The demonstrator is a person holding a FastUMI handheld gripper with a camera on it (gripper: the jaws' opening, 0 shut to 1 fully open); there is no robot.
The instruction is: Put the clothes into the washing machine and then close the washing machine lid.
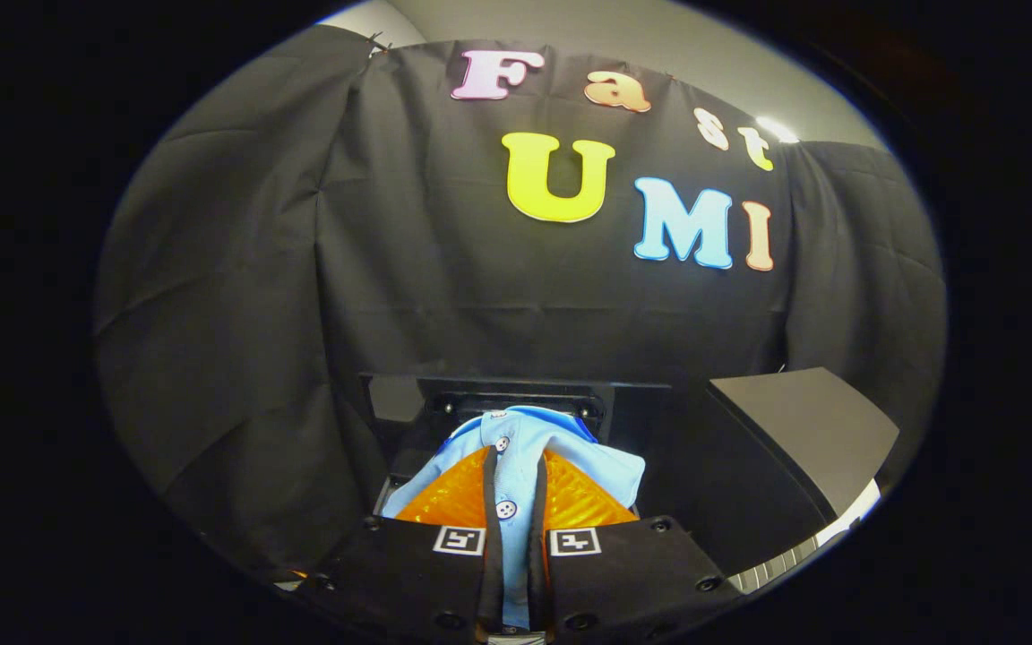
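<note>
We are holding a light blue shirt pinched between the two fingers of the gripper. The fingers are drawn in narrow, both pressing on the buttoned placket, so the cloth is running up between them and spilling out just ahead of them, collar end farthest from us. Gripping at the placket, where the fabric is doubled, is probably giving us a firmer bite than a single layer would.

Just beyond the shirt a dark boxy frame is showing; we cannot tell whether this is the washing machine's opening. To the right of the shirt and a little further off, a dark slanted panel is standing raised, which we are reading as the open lid, tilted out of the way so the clothes can go in. Beyond the shirt the black cloth wall is hanging.

We are judging that the shirt is not yet inside the drum, and the lid-closing step is not yet begun.
</note>
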